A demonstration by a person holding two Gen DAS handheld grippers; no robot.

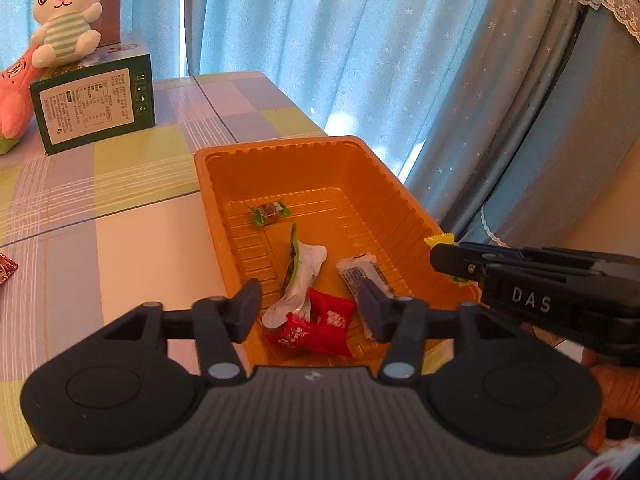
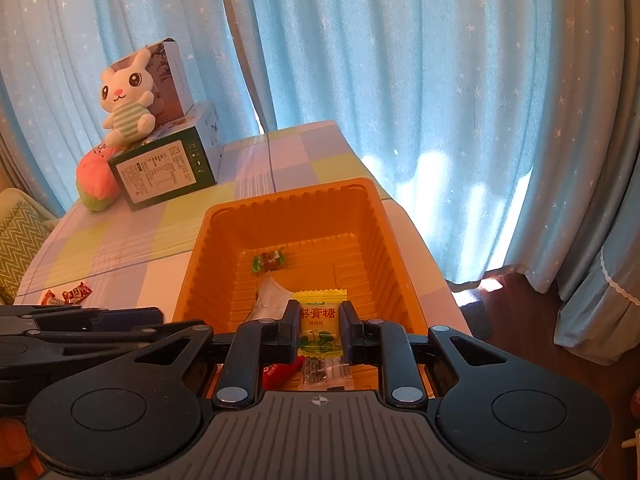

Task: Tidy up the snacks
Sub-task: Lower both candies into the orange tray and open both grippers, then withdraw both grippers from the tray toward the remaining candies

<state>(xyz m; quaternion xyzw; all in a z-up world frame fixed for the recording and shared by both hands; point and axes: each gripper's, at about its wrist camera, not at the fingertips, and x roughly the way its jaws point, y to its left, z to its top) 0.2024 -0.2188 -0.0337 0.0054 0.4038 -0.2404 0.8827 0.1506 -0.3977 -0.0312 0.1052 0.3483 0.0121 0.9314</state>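
An orange plastic tray [image 1: 224, 168] [image 2: 208, 236] sits at the table's right edge. It holds a small green candy [image 1: 269, 212] [image 2: 269, 261], a white and green wrapper [image 1: 304, 276], red candies [image 1: 320, 322] and a clear packet [image 1: 360, 276]. My left gripper [image 1: 308, 312] is open and empty, just above the red candies at the tray's near end. My right gripper [image 2: 319, 326] is shut on a yellow and green candy packet [image 2: 320, 320], held above the tray's near right side; it shows in the left wrist view [image 1: 460, 260] too.
A green box [image 1: 94, 108] [image 2: 164, 170] with a white rabbit toy [image 1: 66, 12] [image 2: 126, 96] on top stands at the back left, a pink plush [image 2: 96, 180] beside it. Loose red snacks [image 2: 76, 293] [image 1: 6, 268] lie on the table's left. Blue curtains hang behind.
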